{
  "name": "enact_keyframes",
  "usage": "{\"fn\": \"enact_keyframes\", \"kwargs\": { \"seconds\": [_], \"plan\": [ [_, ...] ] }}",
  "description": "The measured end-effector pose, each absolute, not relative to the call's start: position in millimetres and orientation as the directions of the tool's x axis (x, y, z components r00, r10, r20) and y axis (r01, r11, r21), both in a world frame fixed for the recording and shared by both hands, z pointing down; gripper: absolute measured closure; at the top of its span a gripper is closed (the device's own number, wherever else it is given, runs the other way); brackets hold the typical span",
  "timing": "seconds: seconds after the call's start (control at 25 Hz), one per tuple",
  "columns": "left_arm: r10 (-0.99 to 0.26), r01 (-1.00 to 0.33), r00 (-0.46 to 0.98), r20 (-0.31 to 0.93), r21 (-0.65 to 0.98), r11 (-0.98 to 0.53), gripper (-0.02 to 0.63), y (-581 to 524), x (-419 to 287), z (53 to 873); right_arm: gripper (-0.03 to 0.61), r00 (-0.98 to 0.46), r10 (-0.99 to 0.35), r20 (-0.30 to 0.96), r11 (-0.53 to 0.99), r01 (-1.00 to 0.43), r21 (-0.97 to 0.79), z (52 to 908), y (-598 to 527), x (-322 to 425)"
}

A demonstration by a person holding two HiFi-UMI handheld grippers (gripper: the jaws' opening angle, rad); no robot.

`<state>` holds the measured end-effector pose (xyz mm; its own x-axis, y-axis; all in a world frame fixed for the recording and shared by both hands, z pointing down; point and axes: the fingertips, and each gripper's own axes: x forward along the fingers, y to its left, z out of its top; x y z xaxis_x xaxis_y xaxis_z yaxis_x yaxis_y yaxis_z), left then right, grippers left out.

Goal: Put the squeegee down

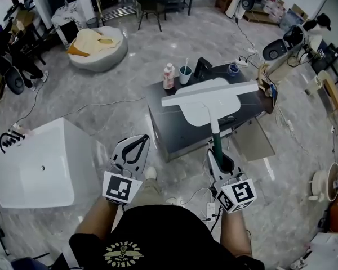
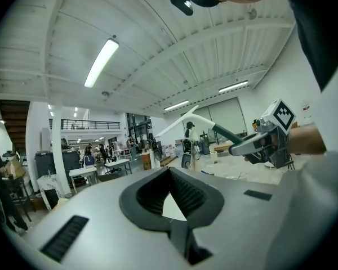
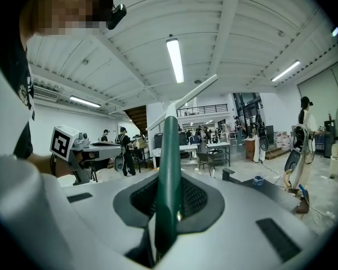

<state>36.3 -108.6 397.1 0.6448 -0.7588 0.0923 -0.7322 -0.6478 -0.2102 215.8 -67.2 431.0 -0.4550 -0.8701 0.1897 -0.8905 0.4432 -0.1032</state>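
Note:
The squeegee has a wide white blade (image 1: pixel 209 93) and a dark green handle (image 1: pixel 216 142). It is held out level above the dark table (image 1: pixel 169 131), with the blade over the tabletop. My right gripper (image 1: pixel 218 157) is shut on the handle's near end. In the right gripper view the green handle (image 3: pixel 169 151) runs up between the jaws of the right gripper (image 3: pixel 168 179). My left gripper (image 1: pixel 136 144) hangs to the left of the table, shut with nothing in it. Its tips meet in the left gripper view (image 2: pixel 170 170), where the squeegee (image 2: pixel 183 120) shows at the right.
A pink-capped bottle (image 1: pixel 168 76), a cup (image 1: pixel 185 73) and a small blue tub (image 1: pixel 233 69) stand on the table's far side. A white bathtub (image 1: pixel 36 167) sits on the floor at left. Cables trail over the floor, and clutter lines the right side.

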Motion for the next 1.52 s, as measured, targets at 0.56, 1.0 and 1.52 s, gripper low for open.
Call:
{"fn": "enact_keyframes", "kwargs": {
  "seconds": [0.56,1.0,1.52],
  "plan": [
    [-0.73,-0.692,0.671,0.127,-0.246,-0.679,0.591,-171,34,395,0.509,-0.437,-0.881,0.181,0.415,-0.898,-0.149,437,-130,207],
    [-0.683,-0.644,0.72,0.122,-0.246,-0.724,0.591,-241,46,390,0.509,-0.419,-0.869,0.263,0.378,-0.906,-0.192,471,-194,192],
    [-0.665,-0.636,0.74,0.099,-0.217,-0.74,0.591,-311,9,394,0.509,-0.414,-0.828,0.378,0.341,-0.907,-0.247,523,-247,152]
  ]
}}
